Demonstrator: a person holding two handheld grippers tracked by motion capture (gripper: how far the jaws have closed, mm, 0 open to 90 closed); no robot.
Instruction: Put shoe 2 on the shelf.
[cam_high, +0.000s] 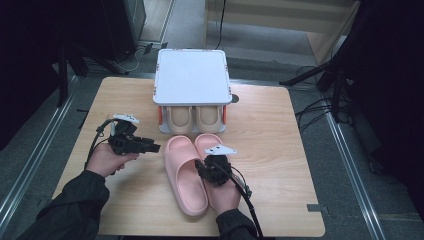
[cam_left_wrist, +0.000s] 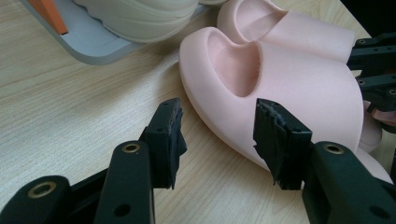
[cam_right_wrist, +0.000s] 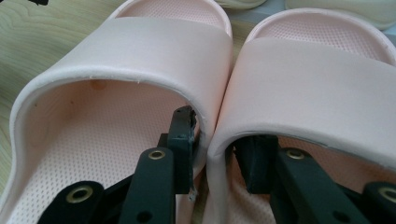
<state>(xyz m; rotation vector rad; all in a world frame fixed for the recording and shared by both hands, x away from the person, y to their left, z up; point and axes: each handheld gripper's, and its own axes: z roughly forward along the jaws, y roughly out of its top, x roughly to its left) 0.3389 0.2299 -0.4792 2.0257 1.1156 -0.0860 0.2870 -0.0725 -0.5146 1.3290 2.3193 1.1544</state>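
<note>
Two pink slippers lie side by side on the wooden table (cam_high: 270, 130), the left one (cam_high: 182, 172) and the right one (cam_high: 205, 142). My right gripper (cam_high: 207, 167) comes at them from the heel end. One jaw sits inside the left slipper (cam_right_wrist: 140, 51) and the other inside the right slipper (cam_right_wrist: 317, 70). My right gripper (cam_right_wrist: 219, 144) is shut on their two adjoining inner walls. My left gripper (cam_high: 152, 147) hovers open to the left of the pair. Between the jaws of my left gripper (cam_left_wrist: 217, 135) lies bare table, with the nearer pink slipper (cam_left_wrist: 280, 79) just beyond.
A white two-level shoe rack (cam_high: 191, 75) stands at the table's far middle. A pair of beige slippers (cam_high: 181, 120) sits on its lower shelf, just behind the pink toes. Dark stands and cables surround the table.
</note>
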